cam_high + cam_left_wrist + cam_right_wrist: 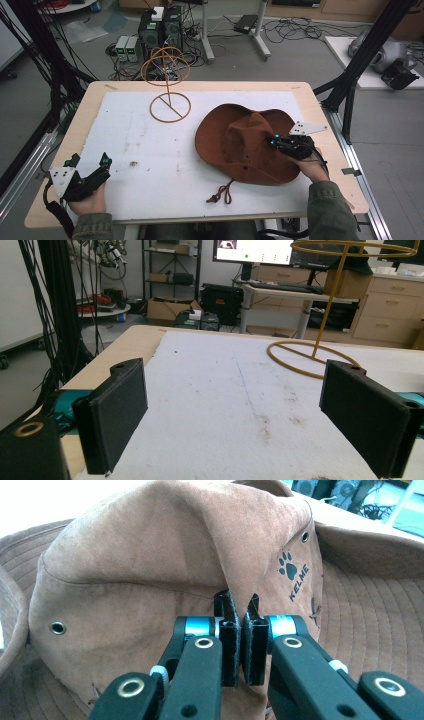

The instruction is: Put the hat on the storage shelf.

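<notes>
High view: your right gripper (276, 140) sits on the crown of the brown hat (240, 145), which lies on the white mat (150, 165) toward the right side of the wooden table (90, 100). The hat's brim spreads flat around the crown, and its cord (222, 192) trails off the near edge of the brim onto the mat. In the right gripper view, your right gripper (241, 612) has its jaws pressed together on a raised fold of the hat (150, 565) crown, with a thin ridge of fabric caught between the two pads. A paw-print mark and lettering sit on the crown just to the right of the pinch, and a metal eyelet (58, 627) shows at the lower left of the crown. Your left gripper (95, 167) rests at the near left corner of the mat, well apart from the hat, held in your left hand (90, 202). In the left gripper view, your left gripper (235, 405) has its jaws spread wide, with bare mat (225, 400) between them. A wire stand (167, 80) stands upright at the far middle of the mat, its round base ring (170, 107) flat on the surface; the same stand (325, 305) appears beyond the left gripper's jaws, apart from them.
</notes>
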Tool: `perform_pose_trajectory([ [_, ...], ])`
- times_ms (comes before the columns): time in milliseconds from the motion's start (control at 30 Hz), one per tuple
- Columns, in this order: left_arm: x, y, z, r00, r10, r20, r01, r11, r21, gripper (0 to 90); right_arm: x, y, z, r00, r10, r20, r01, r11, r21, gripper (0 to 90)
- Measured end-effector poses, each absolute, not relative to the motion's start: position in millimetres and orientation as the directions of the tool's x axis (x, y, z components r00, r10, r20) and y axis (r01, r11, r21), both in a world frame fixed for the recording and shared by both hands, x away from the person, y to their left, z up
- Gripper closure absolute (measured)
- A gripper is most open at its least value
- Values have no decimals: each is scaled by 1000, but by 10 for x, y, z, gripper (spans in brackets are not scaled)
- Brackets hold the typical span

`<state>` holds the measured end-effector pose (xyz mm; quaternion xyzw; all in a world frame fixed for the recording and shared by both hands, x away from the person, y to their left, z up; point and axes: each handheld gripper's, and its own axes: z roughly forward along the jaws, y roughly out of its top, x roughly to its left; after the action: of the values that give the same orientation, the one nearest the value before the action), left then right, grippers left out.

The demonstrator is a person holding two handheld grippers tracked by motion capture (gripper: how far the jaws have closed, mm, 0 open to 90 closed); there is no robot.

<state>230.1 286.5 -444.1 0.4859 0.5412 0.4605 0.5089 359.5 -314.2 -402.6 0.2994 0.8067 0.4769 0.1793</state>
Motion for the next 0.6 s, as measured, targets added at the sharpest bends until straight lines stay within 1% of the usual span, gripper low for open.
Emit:
perform_pose_trajectory([
  [333, 2304, 2852, -4440, -2, 995, -103, 54, 103, 993, 121, 3508, -3165, -3943, -724, 688, 46, 287, 240, 927, 885],
  [600, 2308, 2853, -4441, -2, 995, -105, 54, 105, 993, 121, 3449, -3122, -3800, -713, 696, 89, 197, 77, 977, 885],
])
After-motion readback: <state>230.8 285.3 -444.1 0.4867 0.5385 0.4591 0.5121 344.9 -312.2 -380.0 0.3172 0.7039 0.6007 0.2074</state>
